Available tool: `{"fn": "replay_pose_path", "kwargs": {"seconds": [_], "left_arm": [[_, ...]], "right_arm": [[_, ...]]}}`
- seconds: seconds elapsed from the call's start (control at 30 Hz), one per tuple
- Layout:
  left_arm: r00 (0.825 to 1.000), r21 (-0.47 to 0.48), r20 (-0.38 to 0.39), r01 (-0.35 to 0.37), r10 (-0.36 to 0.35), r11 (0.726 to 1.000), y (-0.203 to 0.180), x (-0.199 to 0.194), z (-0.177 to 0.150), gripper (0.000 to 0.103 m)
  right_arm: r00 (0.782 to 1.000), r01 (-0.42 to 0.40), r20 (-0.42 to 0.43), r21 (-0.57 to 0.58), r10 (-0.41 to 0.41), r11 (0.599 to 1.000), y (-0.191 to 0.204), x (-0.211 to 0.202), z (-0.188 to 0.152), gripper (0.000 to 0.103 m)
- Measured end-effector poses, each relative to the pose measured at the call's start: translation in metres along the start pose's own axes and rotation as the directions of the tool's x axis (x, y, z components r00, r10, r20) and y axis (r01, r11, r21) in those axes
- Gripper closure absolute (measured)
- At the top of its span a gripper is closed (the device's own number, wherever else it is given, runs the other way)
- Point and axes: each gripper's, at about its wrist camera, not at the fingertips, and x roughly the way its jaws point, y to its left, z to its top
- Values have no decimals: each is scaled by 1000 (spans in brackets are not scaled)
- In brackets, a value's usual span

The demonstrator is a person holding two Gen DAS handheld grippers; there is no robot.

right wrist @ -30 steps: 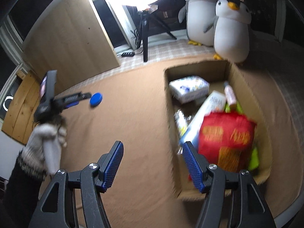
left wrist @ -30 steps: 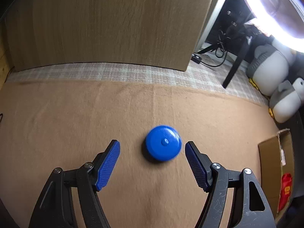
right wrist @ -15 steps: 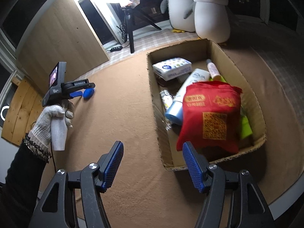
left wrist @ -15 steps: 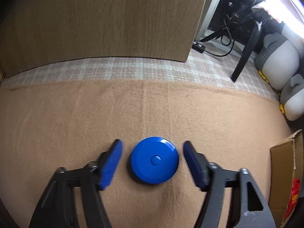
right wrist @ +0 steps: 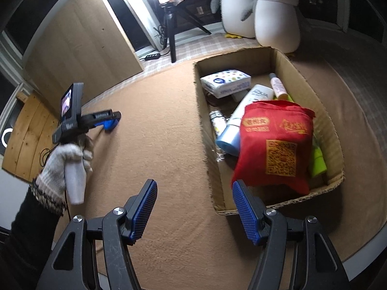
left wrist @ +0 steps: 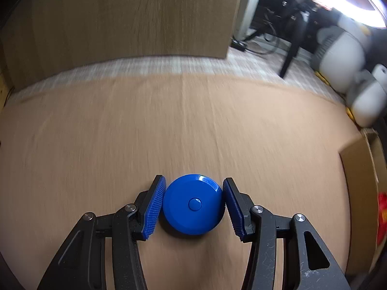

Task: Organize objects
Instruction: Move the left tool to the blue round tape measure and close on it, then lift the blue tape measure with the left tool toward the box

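1. Brown carpet covers the floor, with a wooden panel at twelve o'clock in the left wrist view.
2. At six o'clock there, the left gripper has just been closing; its fingers flank the blue round case, touching or nearly so.
3. It looks rigid, light and slick; taking it across its rim seems best.
4. At three o'clock lies the cardboard box; the right gripper stands apart, empty.
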Motion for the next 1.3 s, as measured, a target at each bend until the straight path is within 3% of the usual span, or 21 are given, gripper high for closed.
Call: {"fn": "replay_pose_path", "kwargs": {"seconds": [0.4,0.57,0.77,1.3], "left_arm": [[999,81,6,31,-32,996,-11,-63,-123,50],[1000,102,4,9,-10,995,-17,-79,-154,50],[1000,86,18,-18,16,996,-17,-81,-167,36],[999,39,53,-13,10,999,2,-87,-175,34]], "right_arm": [[1000,-6,-10,-138,5,990,35,11,-10,42],[999,-21,-32,-153,16,988,41,18,-17,42],[998,-24,-59,-153,16,988,44,25,-26,42],[997,1,-77,-148,-13,989,37,26,-33,42]]}}
